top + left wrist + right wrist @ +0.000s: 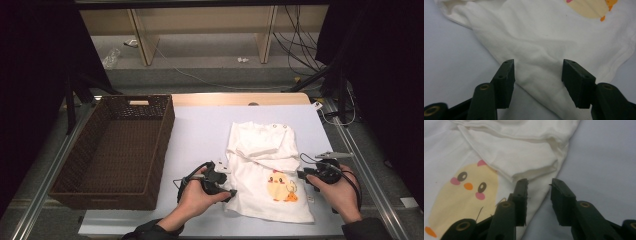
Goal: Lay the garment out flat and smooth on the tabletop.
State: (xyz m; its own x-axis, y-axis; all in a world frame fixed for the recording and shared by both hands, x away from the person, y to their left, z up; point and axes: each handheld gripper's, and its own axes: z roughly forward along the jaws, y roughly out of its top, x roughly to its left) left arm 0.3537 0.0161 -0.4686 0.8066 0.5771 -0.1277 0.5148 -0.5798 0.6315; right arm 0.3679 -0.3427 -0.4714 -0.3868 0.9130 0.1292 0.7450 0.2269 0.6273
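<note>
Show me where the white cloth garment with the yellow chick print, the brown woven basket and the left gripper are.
white cloth garment with the yellow chick print [255, 172], high view, plain fabric left of the print.
brown woven basket [167, 131], high view, right wall.
left gripper [537, 83], left gripper view, between its open jaws.

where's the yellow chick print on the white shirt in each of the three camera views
High view: the chick print sits low on the white shirt, between the two tongs.
Left gripper view: only its edge shows, top right, past the open jaws.
Right gripper view: the chick's face is at left, beside the left jaw.
Shared landmark: the pale tabletop around the shirt.
</note>
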